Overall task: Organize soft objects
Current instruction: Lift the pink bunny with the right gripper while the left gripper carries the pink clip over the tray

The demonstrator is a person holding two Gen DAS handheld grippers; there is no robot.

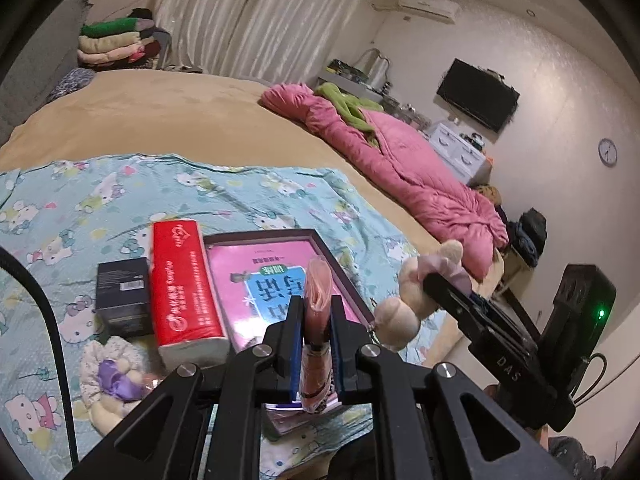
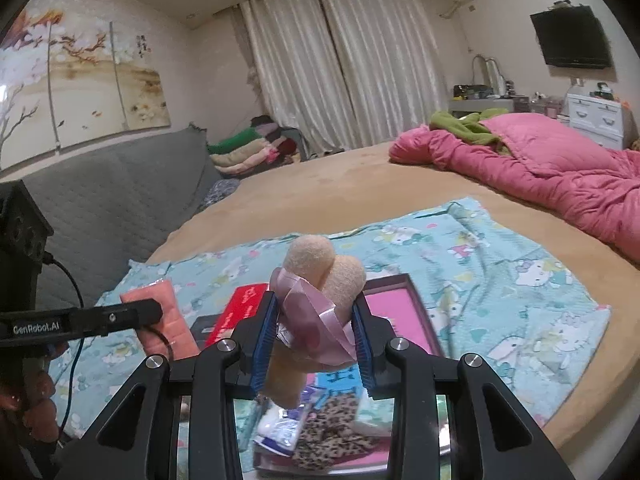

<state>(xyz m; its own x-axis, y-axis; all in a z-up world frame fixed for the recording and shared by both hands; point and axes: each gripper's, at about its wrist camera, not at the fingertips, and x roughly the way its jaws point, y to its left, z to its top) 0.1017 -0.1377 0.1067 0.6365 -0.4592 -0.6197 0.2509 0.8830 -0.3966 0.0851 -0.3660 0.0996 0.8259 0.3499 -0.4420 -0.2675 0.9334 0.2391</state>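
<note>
On the round tan bed (image 1: 168, 120) lies a light-blue cartoon-print cloth (image 1: 120, 192). On this cloth, the red tissue pack (image 1: 182, 292) is between the small black box (image 1: 122, 294) on its left and the dark-framed pink box (image 1: 276, 272) on its right. A crumpled pink quilt (image 1: 400, 160) lies far right on the bed.

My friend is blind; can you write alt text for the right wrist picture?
The right gripper holds a beige plush toy with a pink ribbon above a cartoon-print sheet on a tan bed. Left, another gripper holds a pink packet.
</note>
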